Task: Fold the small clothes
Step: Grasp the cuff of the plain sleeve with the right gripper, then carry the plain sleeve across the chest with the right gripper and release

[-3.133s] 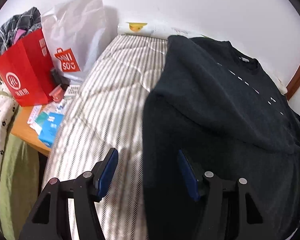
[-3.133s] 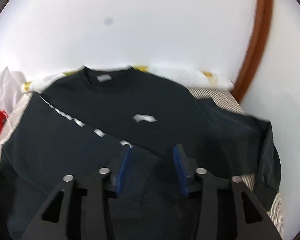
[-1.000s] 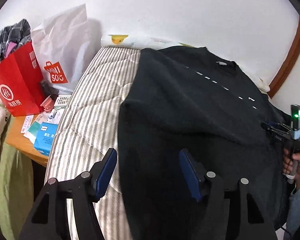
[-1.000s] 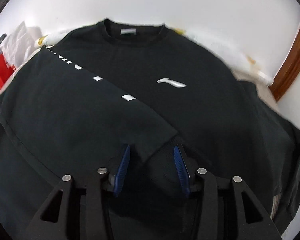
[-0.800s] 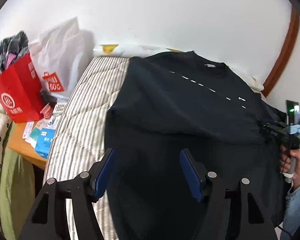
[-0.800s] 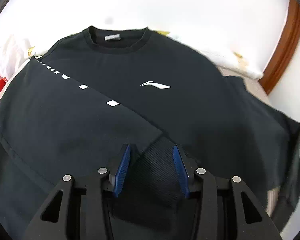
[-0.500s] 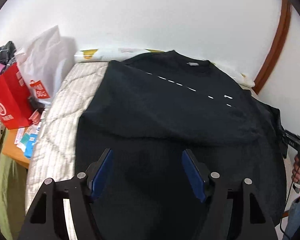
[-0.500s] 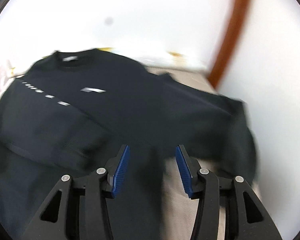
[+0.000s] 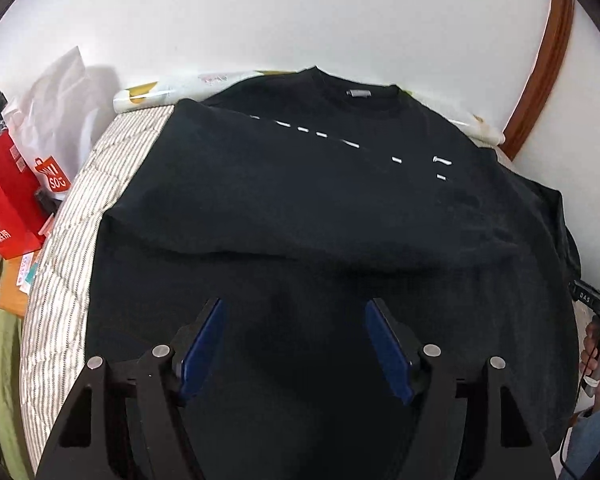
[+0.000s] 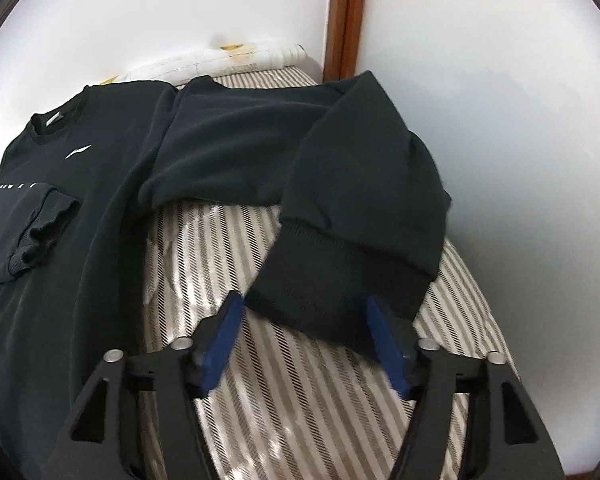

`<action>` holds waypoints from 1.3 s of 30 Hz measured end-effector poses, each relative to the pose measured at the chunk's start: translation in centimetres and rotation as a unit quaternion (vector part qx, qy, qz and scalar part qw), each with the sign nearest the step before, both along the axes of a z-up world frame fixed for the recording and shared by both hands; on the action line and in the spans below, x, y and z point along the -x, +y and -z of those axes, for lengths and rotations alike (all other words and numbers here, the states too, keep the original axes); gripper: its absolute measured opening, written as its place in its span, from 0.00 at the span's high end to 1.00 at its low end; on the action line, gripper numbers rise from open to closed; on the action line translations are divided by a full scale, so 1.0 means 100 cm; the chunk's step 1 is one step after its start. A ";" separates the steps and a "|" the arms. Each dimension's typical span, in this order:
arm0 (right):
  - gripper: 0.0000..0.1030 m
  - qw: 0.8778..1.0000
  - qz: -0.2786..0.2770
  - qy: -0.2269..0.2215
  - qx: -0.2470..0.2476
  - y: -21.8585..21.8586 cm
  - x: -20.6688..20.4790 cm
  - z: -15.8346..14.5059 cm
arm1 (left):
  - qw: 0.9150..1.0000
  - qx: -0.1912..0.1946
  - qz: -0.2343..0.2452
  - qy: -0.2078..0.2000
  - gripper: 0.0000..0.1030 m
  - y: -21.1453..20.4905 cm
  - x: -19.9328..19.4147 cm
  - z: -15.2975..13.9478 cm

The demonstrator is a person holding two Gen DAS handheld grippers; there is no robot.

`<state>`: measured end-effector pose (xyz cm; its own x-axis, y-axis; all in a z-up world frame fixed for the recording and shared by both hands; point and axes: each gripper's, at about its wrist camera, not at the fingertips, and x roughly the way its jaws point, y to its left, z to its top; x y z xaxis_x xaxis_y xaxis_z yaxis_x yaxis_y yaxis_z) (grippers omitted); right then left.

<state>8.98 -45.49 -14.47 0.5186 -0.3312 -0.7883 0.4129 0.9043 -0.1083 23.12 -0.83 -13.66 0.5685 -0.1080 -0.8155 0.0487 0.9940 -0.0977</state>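
While its jaws just opened, the right claw straddles the sweatshirt's cuff.

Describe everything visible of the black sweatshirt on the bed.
The black sweatshirt lies front-up on the striped mattress: round collar with grey tag, small white chest logo, soft knit with ribbed cuffs. One sleeve is folded across the chest, showing white dashes. The other sleeve lies spread out, its cuff between the open right gripper, whose jaws have just been opening.

Both views are taken close up, angled down along the fingers. The sweatshirt body is faced from the left; its unfolded sleeve from the right. The collar's shared.
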 end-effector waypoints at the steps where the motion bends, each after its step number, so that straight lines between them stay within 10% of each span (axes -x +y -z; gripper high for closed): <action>1: 0.30 1.000 0.000 0.000 0.003 0.001 -0.007 0.003 | 1.000 -0.004 0.001 0.003 0.32 -0.002 -0.001 0.001; 9: 0.31 0.999 0.028 -0.010 0.014 -0.005 -0.007 0.006 | 1.000 -0.018 0.004 0.003 0.32 -0.008 -0.003 0.000; 18: 0.88 0.998 0.024 0.004 0.053 -0.001 -0.006 0.005 | 1.000 -0.025 0.006 0.001 0.32 -0.008 0.003 0.001; 39: 0.90 0.995 -0.026 -0.094 0.001 0.067 -0.007 -0.128 | 0.999 -0.007 -0.029 -0.043 0.32 0.062 0.024 -0.005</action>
